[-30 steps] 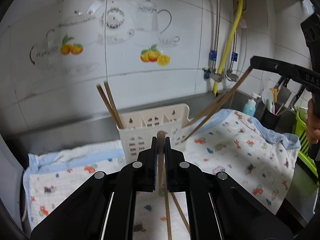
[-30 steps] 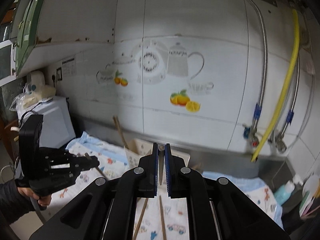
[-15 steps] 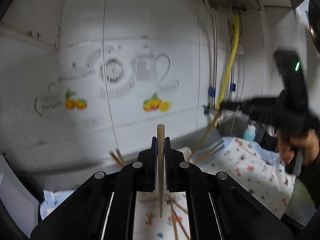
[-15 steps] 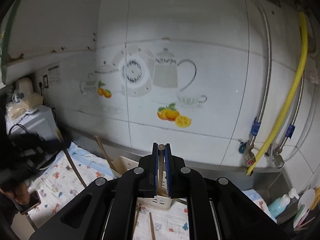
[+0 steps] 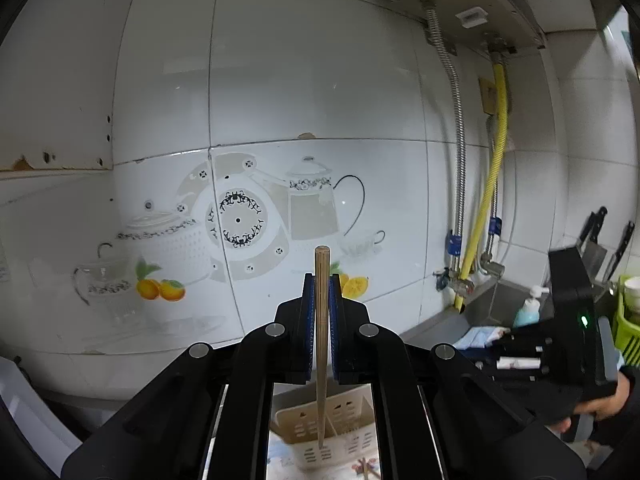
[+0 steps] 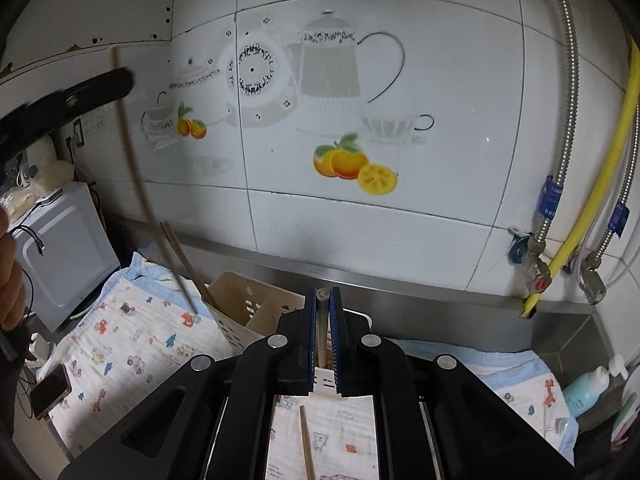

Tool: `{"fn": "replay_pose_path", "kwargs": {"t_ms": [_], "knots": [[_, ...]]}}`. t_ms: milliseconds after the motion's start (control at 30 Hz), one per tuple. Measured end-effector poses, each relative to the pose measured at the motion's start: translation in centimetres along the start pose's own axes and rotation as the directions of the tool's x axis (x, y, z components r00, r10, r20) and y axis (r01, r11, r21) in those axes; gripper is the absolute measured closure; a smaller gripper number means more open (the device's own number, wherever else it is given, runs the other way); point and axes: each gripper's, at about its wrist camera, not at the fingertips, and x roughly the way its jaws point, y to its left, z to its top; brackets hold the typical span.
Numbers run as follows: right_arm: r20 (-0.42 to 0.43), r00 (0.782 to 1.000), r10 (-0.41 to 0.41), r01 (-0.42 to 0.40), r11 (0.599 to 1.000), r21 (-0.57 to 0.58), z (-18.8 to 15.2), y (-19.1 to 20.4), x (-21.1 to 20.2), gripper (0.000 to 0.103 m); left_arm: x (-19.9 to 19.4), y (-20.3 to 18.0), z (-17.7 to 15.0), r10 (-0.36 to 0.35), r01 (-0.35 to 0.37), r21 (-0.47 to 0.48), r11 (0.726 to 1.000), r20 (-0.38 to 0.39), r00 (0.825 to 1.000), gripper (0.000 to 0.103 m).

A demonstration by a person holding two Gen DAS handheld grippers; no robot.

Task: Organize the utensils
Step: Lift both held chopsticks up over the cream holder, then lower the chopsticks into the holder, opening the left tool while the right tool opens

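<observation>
My left gripper (image 5: pixel 321 280) is shut on a wooden chopstick (image 5: pixel 321 344) held upright; its lower tip hangs above the cream slotted utensil holder (image 5: pixel 344 428). In the right wrist view the left gripper (image 6: pixel 120 80) and its chopstick (image 6: pixel 152 216) show at the upper left, above the holder (image 6: pixel 244 308). My right gripper (image 6: pixel 322 294) is shut on a wooden chopstick (image 6: pixel 321 328), just in front of the holder. Two chopsticks (image 6: pixel 184 260) stand in the holder's left end. One loose chopstick (image 6: pixel 306 440) lies on the patterned cloth (image 6: pixel 132 344).
Tiled wall with teapot and orange decals (image 6: pixel 352 164) behind. Yellow hose and metal pipes (image 6: pixel 576 216) at right. A microwave (image 6: pixel 60 248) and a phone (image 6: pixel 50 392) at left. A soap bottle (image 6: pixel 586 390) at right. Knives (image 5: pixel 600 236) and a green rack (image 5: pixel 628 332).
My left gripper has lifted and tilted up with its chopstick, now over the holder. My right gripper has moved down and closer to the holder, still holding its chopstick.
</observation>
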Motion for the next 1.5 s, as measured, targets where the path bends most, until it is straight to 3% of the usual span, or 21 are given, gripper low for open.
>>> {"fn": "replay_pose_path", "kwargs": {"t_ms": [267, 567, 967, 1300, 1500], "knots": [[-0.006, 1.000, 0.009, -0.009, 1.000, 0.007, -0.4, -0.5, 0.9, 0.097, 3.1, 0.8, -1.0, 0.057, -0.057, -0.023, 0.998, 0.010, 0.998, 0.098], [-0.012, 1.000, 0.018, -0.017, 1.000, 0.010, -1.2, -0.7, 1.7, 0.097, 6.3, 2.7, -4.5, 0.063, -0.071, -0.100, 0.992, -0.084, 0.994, 0.098], [0.000, 1.000, 0.013, -0.013, 1.000, 0.014, -1.2, -0.7, 1.2, 0.096, 8.3, 2.8, -7.2, 0.052, -0.071, -0.099, 0.993, -0.179, 0.983, 0.096], [0.071, 0.997, -0.005, 0.003, 1.000, 0.022, -1.2, -0.6, -3.1, 0.087, 4.9, 2.8, -5.9, 0.050, -0.066, -0.105, 0.992, -0.150, 0.987, 0.096], [0.095, 0.995, 0.011, -0.015, 0.999, 0.042, -4.5, -0.1, -6.9, 0.086, 0.2, 2.6, -7.8, 0.039, -0.060, -0.121, 0.991, -0.168, 0.985, 0.095]]}}
